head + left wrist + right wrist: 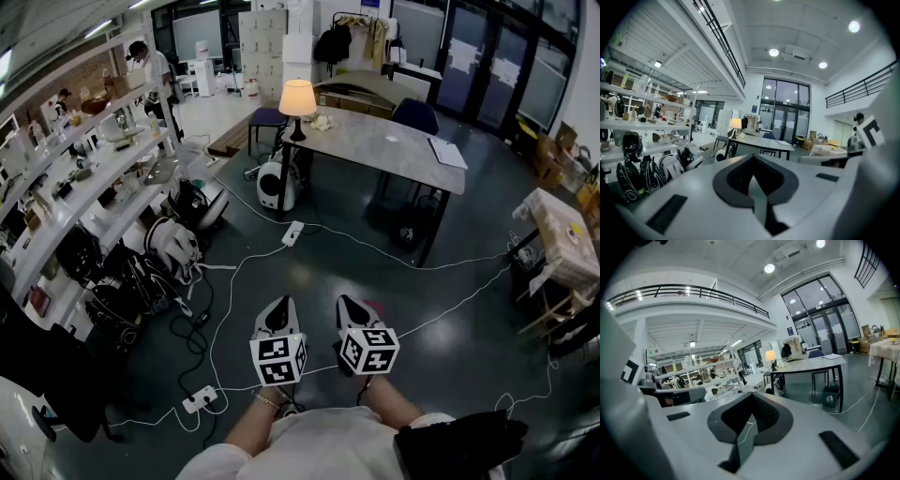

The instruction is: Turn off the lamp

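So, basically nothing is done yet: the lamp (298, 97) is lit, shade glowing, standing at the left end of the grey table (394, 145) far across the room. We hold the left gripper (278, 307) and right gripper (352, 306) side by side close to our body, over the dark floor (309, 281), well apart from the table. Each gripper view shows its jaws pressed together with nothing between them. Both those views look toward the lamp, small in the distance. As we judge it, the whole job is left: cross the floor past the white power strip (292, 233), reach the table, find the switch and work it. Where the switch sits we cannot tell from here; it is too small.
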`<state>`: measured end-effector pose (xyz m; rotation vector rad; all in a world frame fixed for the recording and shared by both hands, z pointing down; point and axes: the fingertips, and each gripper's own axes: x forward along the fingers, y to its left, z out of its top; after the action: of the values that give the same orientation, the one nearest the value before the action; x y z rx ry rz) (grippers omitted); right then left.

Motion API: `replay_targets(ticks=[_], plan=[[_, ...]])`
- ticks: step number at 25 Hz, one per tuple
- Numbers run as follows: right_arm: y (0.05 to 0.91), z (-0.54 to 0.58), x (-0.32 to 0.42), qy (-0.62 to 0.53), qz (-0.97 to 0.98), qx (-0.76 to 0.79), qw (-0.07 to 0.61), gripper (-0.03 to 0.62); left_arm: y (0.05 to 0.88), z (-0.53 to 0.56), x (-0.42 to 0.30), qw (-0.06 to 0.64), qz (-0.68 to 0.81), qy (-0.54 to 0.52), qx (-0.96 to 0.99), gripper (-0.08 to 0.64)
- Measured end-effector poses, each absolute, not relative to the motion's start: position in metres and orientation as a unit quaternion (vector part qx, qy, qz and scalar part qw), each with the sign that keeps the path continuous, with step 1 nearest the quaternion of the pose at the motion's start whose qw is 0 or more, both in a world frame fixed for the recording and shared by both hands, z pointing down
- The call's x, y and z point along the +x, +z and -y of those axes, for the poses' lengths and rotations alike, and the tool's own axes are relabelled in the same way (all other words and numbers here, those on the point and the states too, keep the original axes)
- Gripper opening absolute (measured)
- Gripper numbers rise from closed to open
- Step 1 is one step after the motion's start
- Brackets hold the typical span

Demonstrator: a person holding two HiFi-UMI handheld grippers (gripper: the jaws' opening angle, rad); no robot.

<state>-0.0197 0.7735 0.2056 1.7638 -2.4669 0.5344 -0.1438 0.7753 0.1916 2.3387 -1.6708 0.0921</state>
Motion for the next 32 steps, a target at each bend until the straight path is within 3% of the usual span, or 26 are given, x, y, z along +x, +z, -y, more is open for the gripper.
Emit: replay_targets(ticks=[21, 32], plan=[[0.239, -0.75, -0.051, 0.217, 0.758, 0.614, 0.032, -0.002, 0.213, -0.747, -0.214, 0.13, 0.563, 0.058, 0.814, -0.002], [0.259, -0.692, -0.044, 0.232, 0.753, 0.615, 0.037, -0.002, 0.231, -0.696, -0.213, 0.135, 0.564, 0.077, 0.811, 0.0]])
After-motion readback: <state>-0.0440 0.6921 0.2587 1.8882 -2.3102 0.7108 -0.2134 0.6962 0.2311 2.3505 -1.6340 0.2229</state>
